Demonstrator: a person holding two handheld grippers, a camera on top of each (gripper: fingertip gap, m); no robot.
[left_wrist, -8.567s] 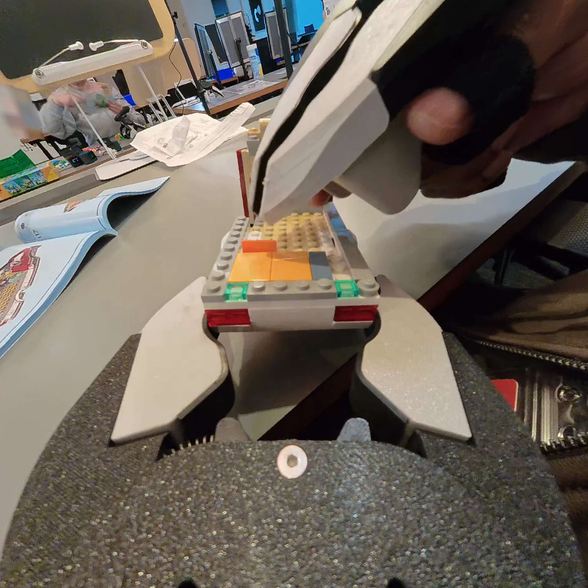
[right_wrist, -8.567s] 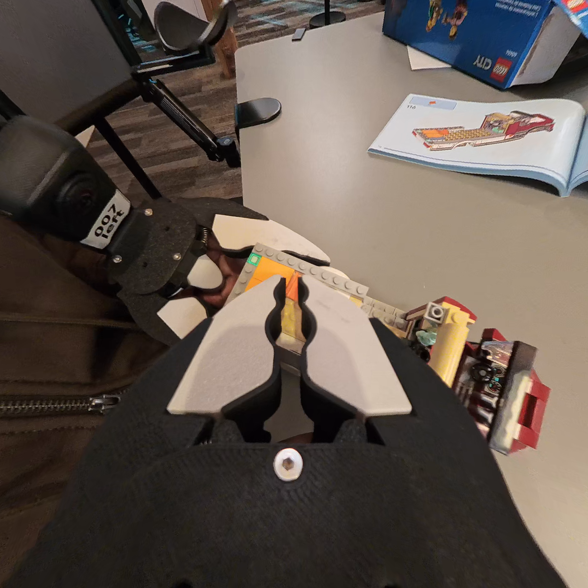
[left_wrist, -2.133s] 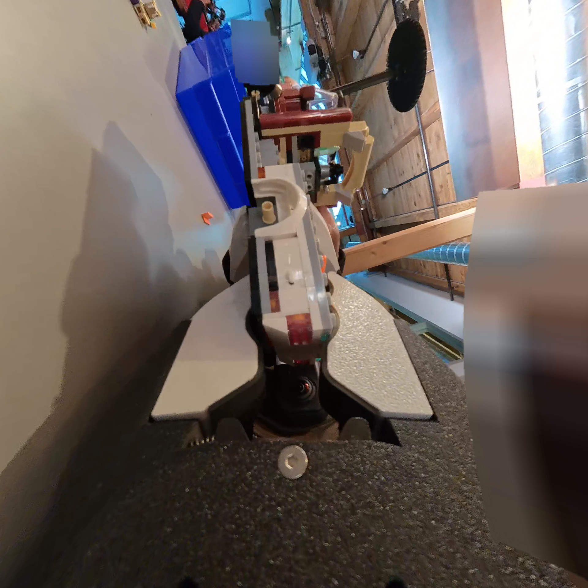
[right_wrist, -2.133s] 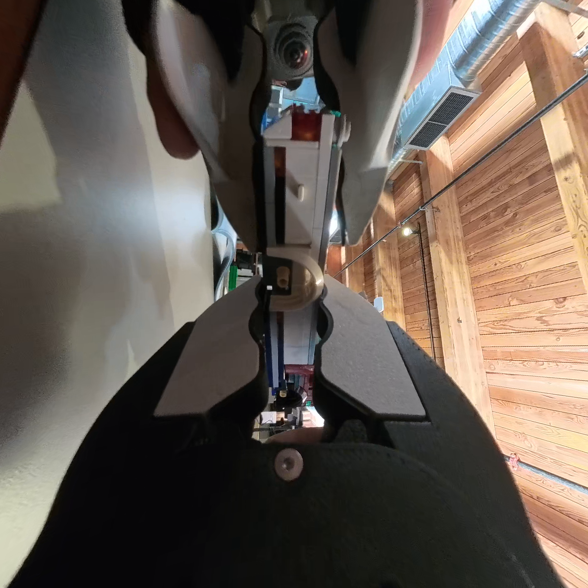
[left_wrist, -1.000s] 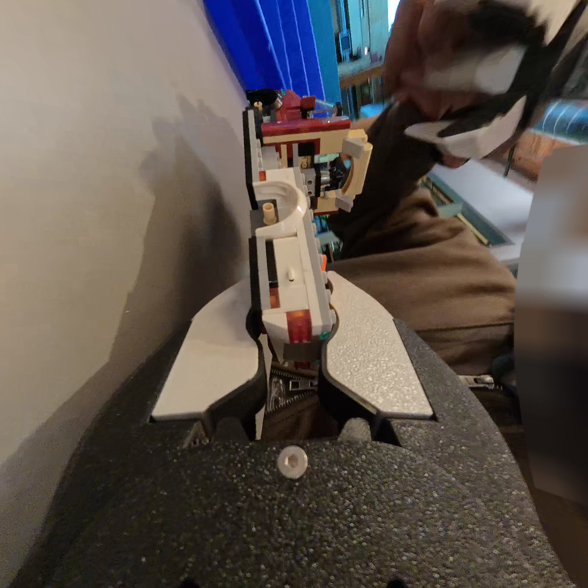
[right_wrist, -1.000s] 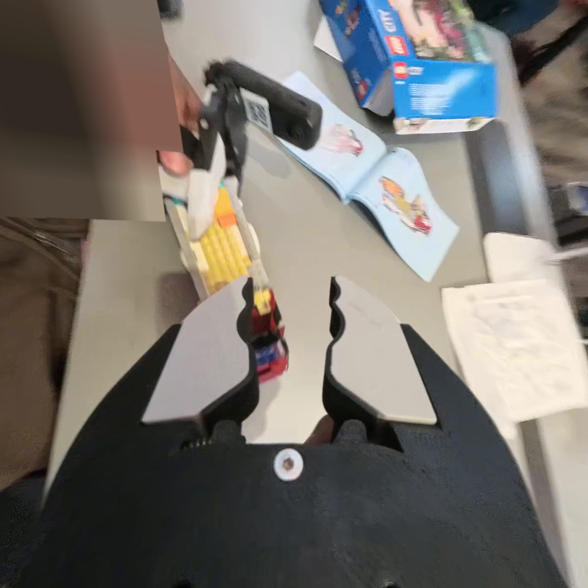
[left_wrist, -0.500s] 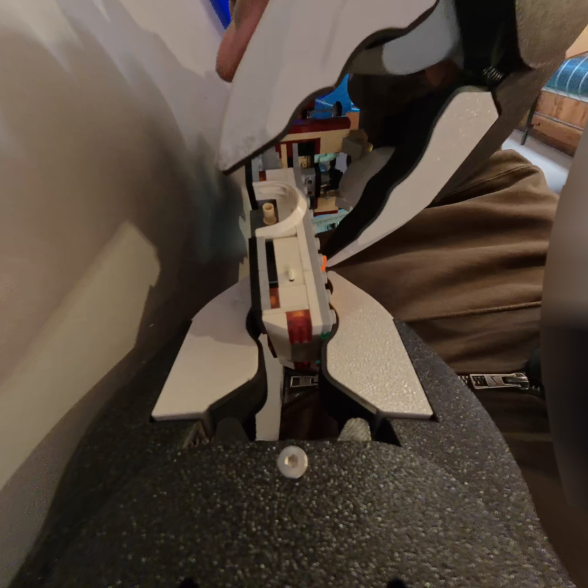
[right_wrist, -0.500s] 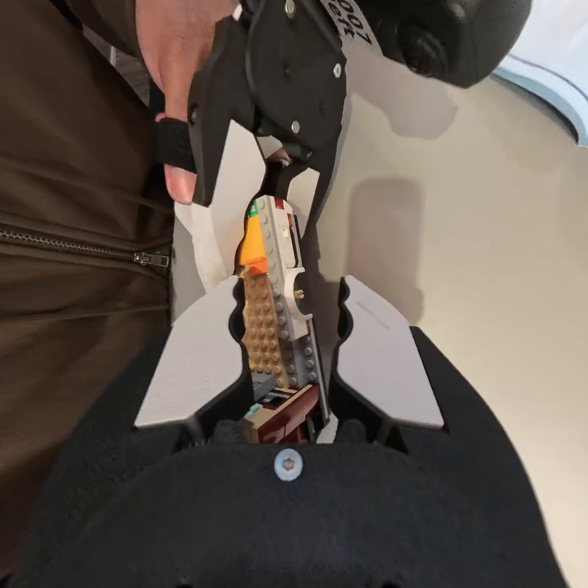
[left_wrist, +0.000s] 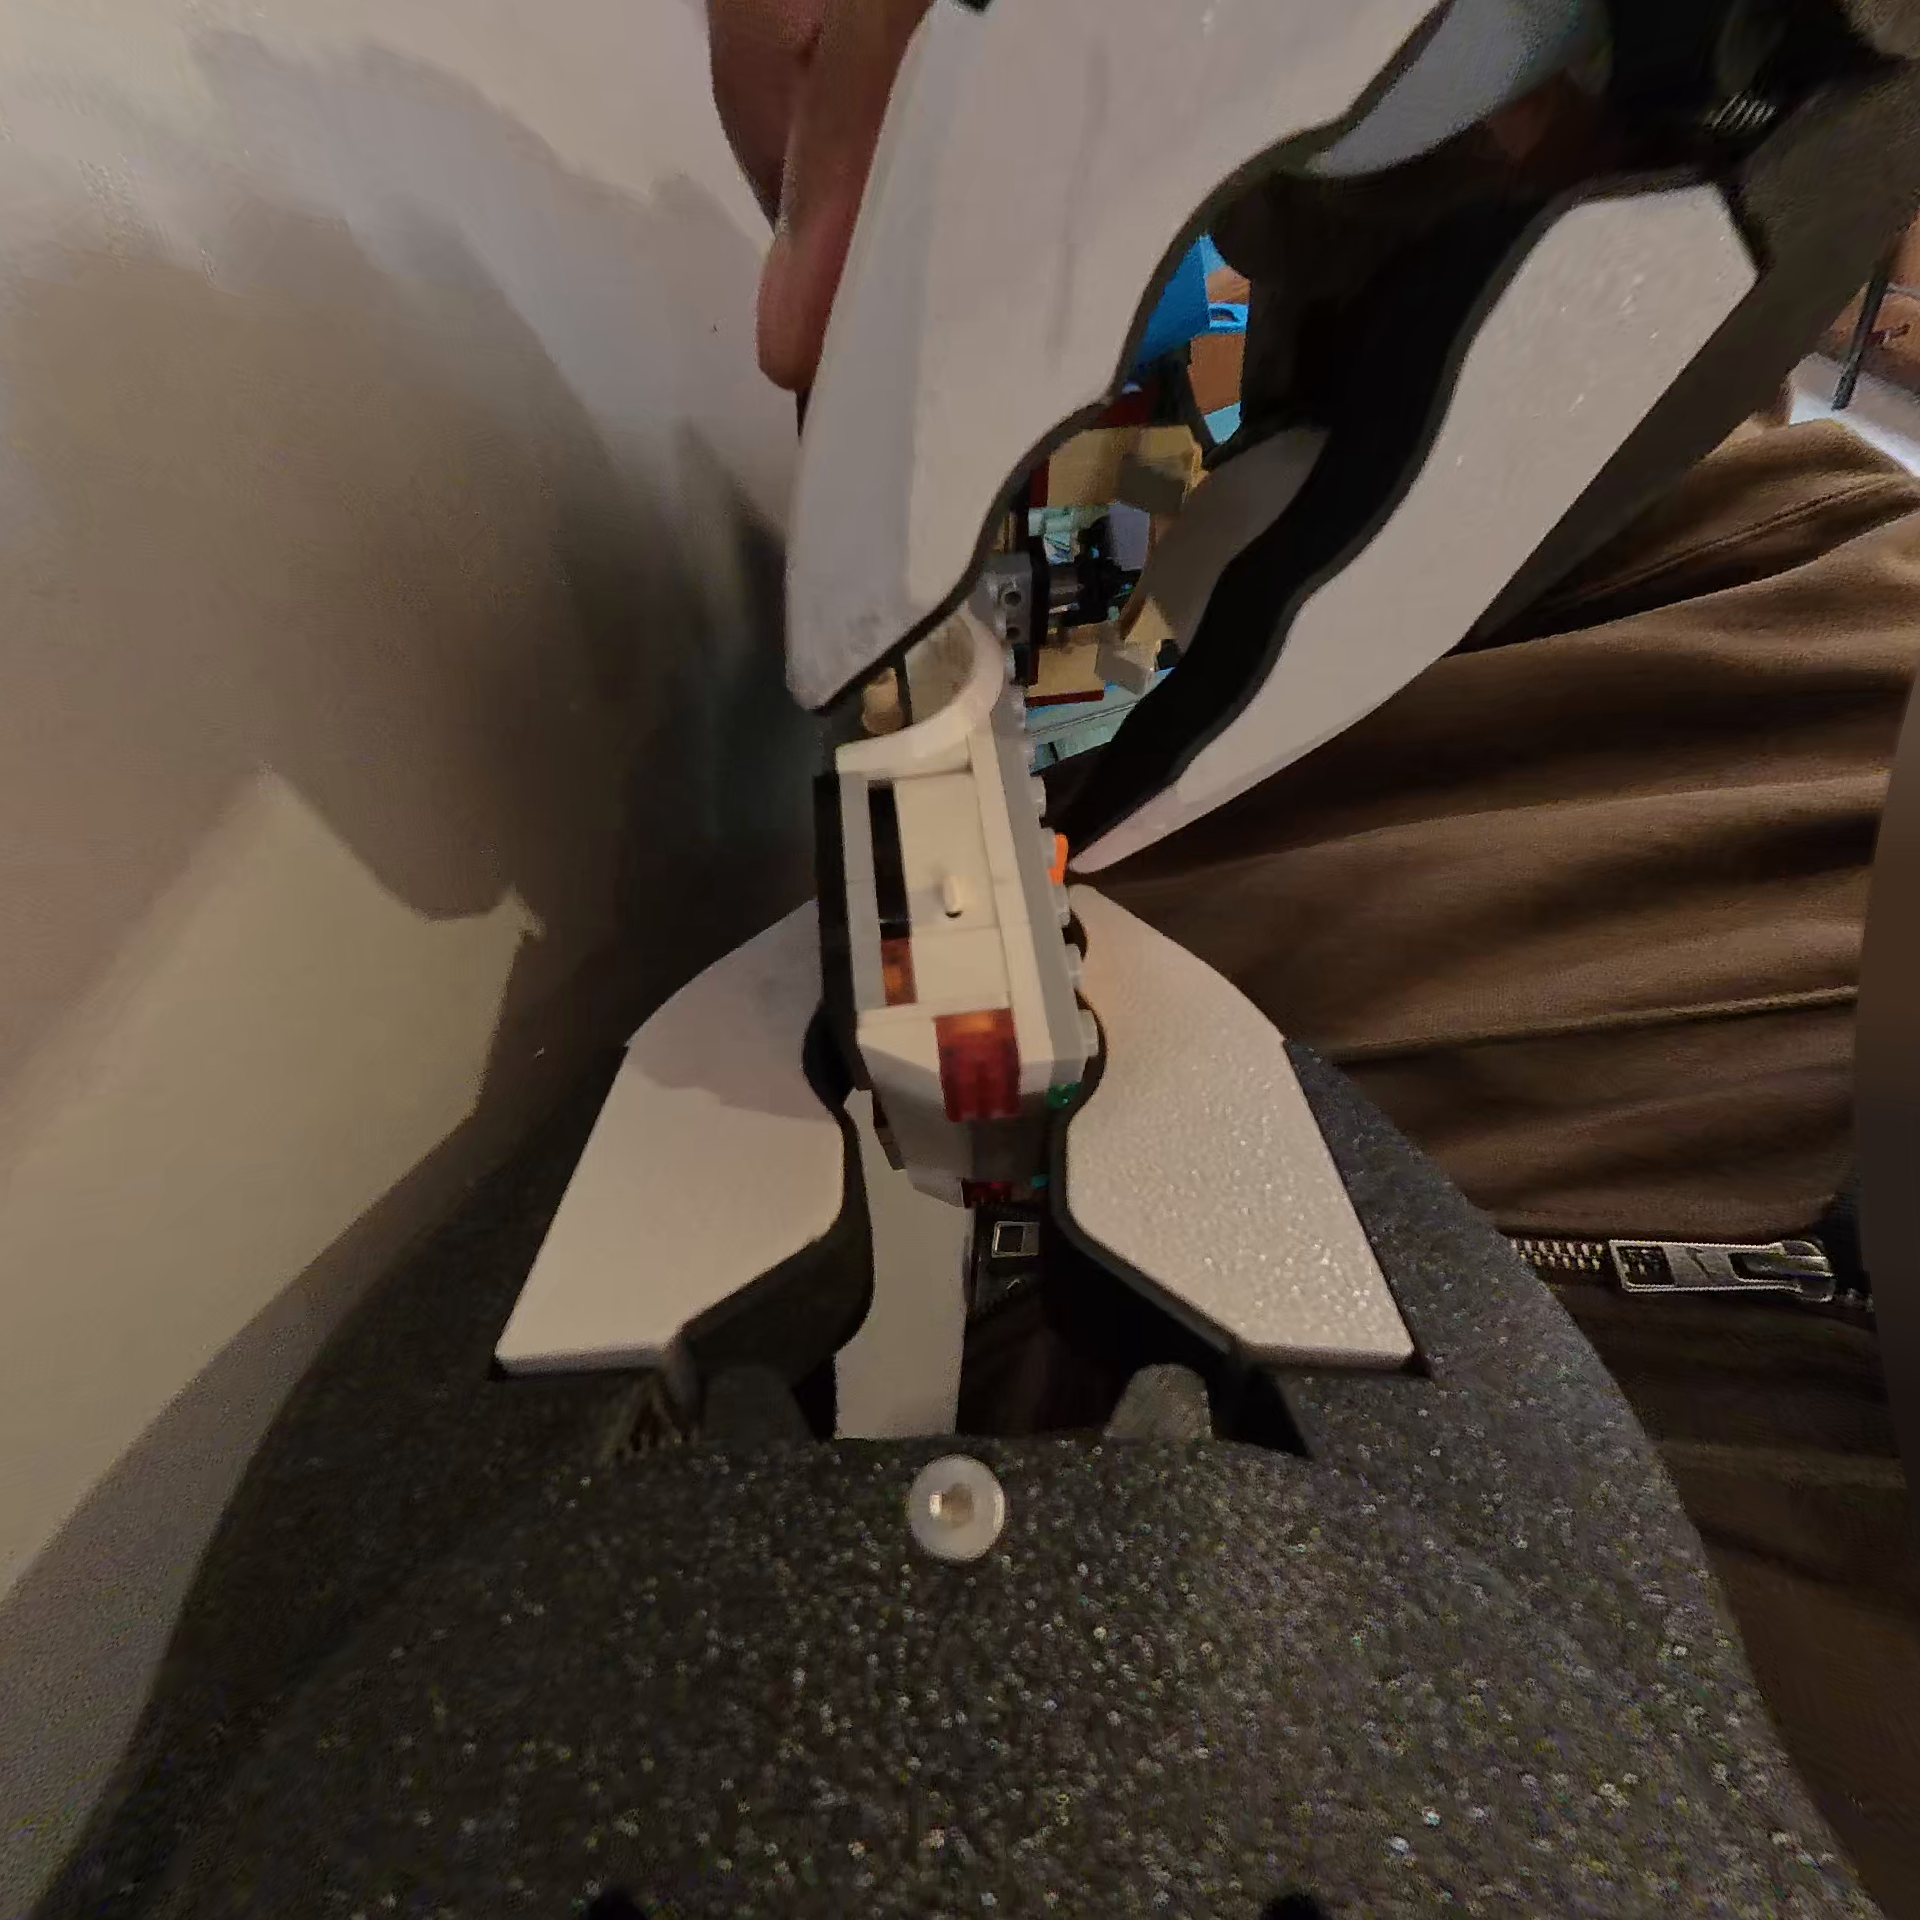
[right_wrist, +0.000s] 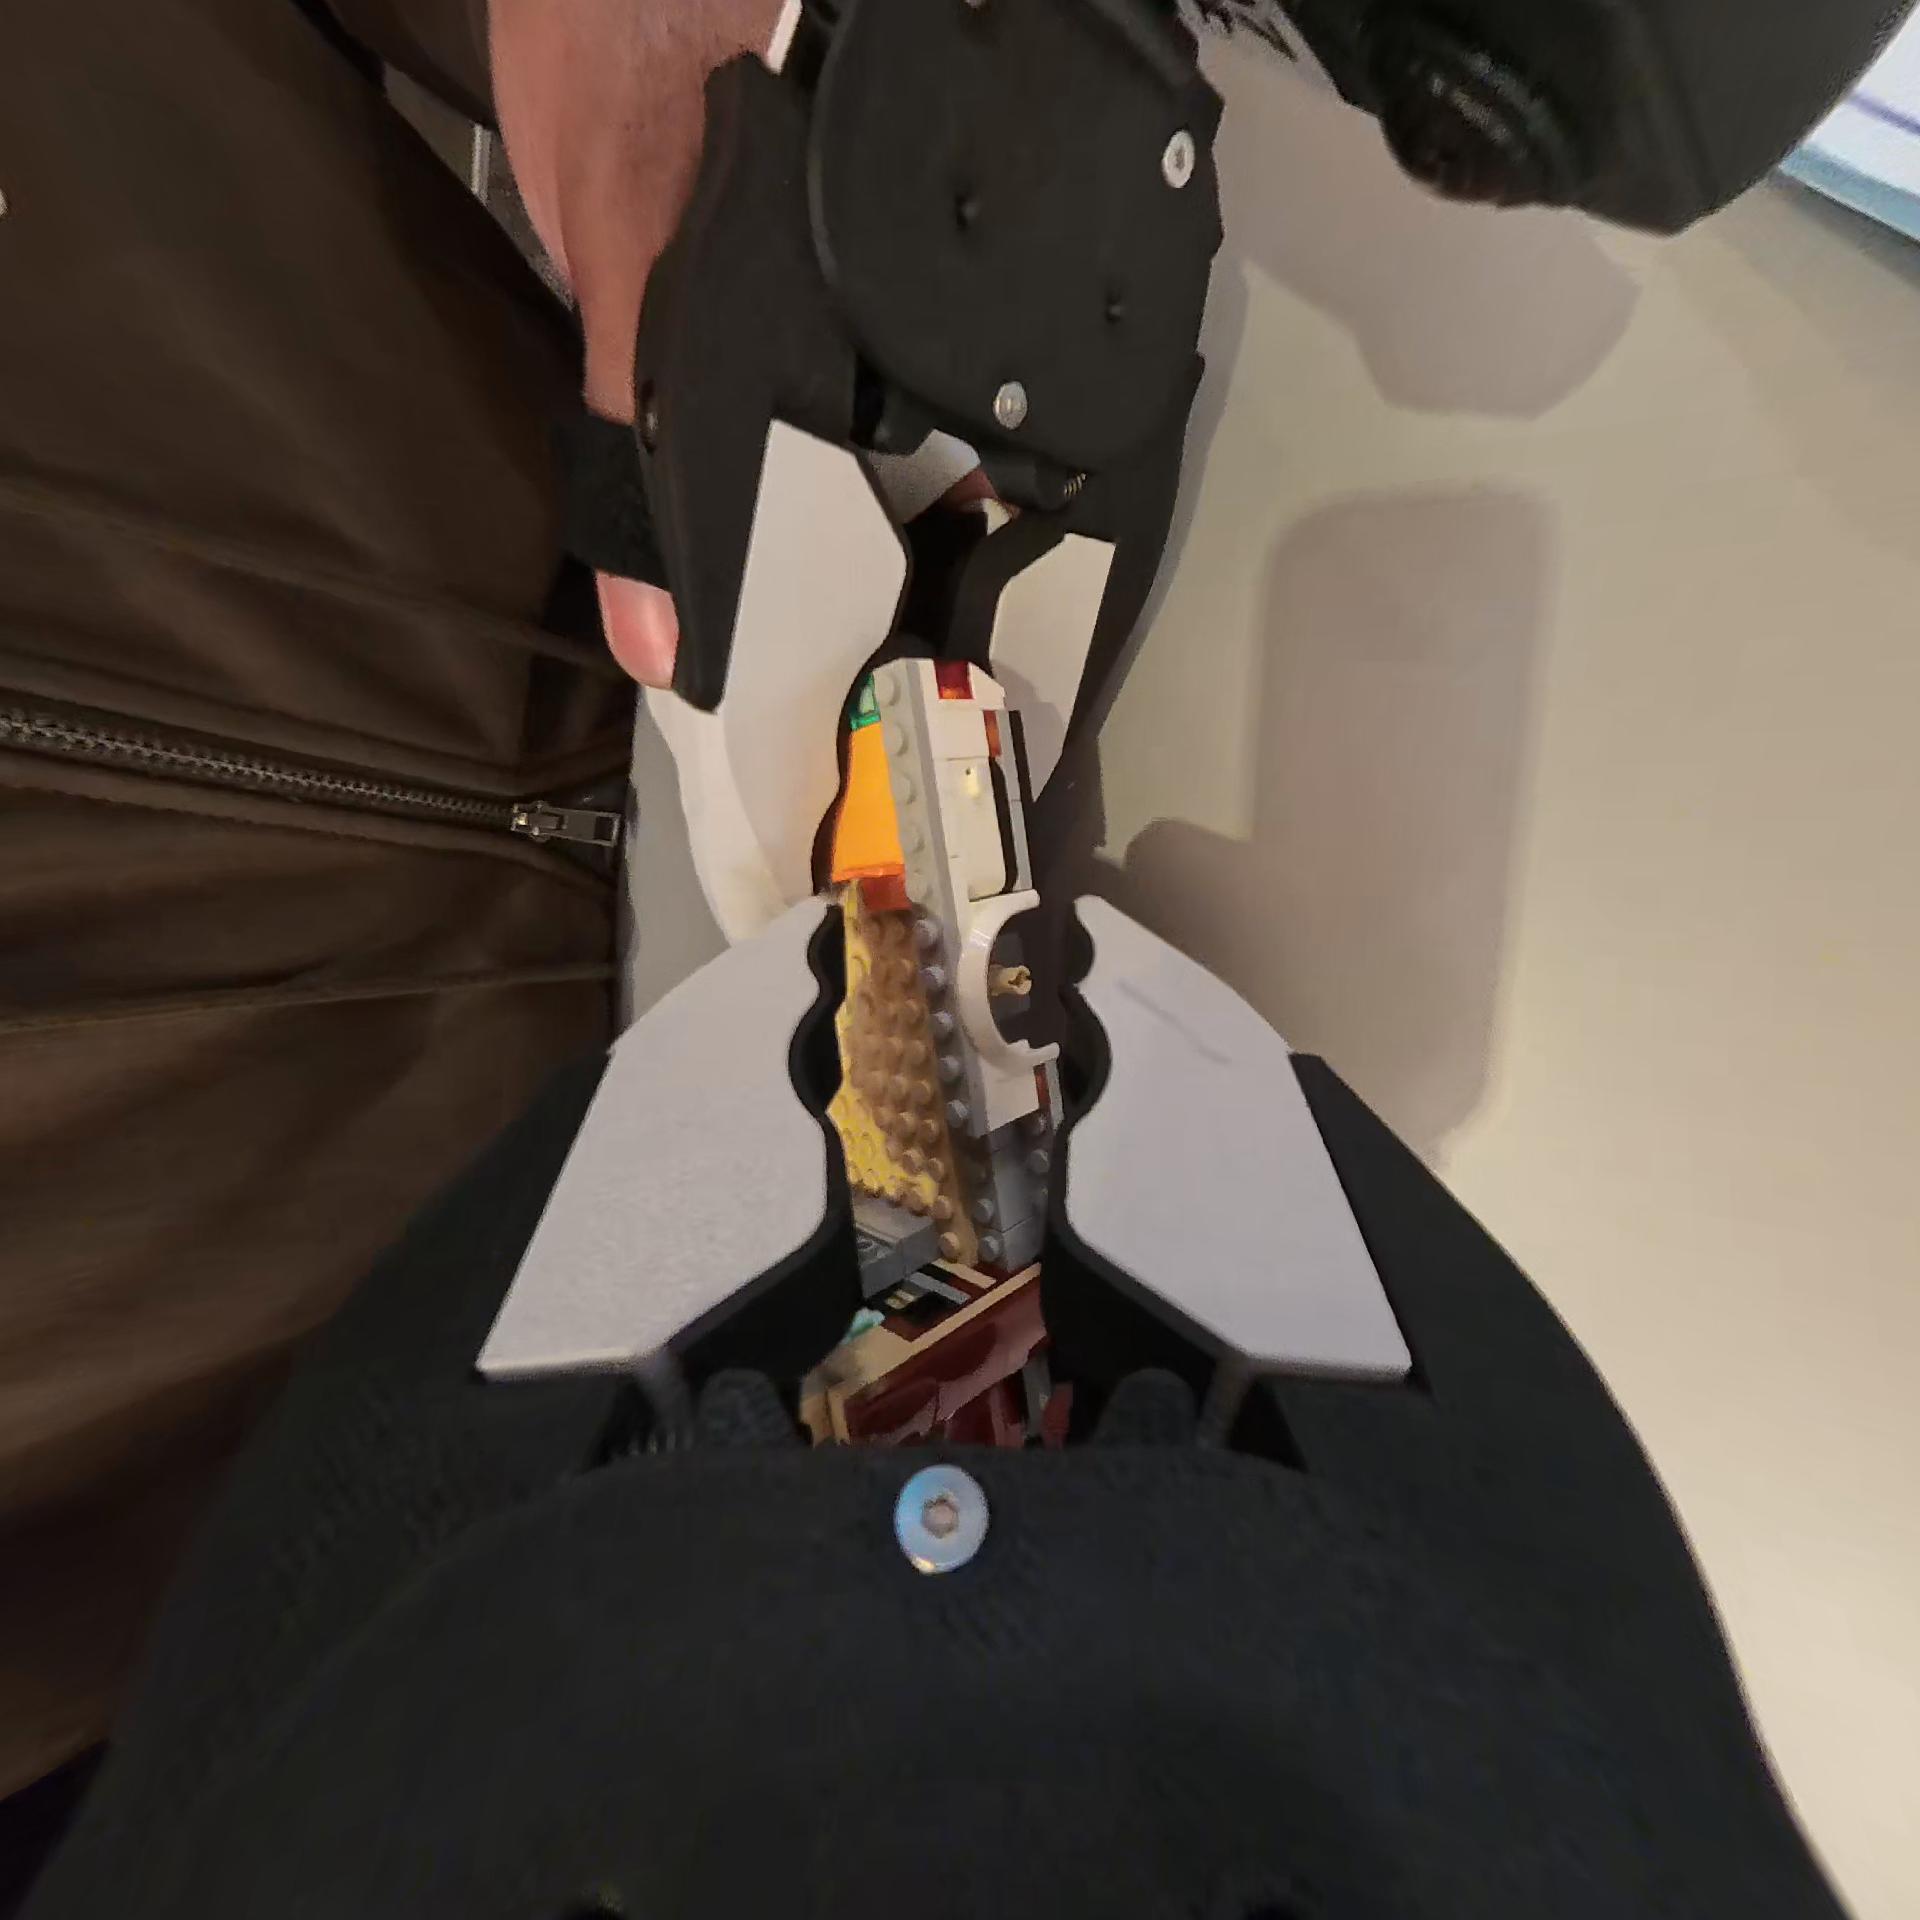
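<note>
No legible writing, brand mark, number or sign appears in either wrist view. The zipper pull (left_wrist: 1714, 1265) on the brown jacket at about 3 o'clock in the left wrist view bears small embossed marks too small to make out.

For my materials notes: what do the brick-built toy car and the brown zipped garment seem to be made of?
The white, grey and orange brick-built toy car looks like hard moulded plastic with a smooth, slightly glossy finish: crisp edges, round studs and soft highlights. The brown zipped garment looks like matte woven cloth, since it folds and creases; the exact fibre is unclear. Its zipper appears to be dull metal.
</note>
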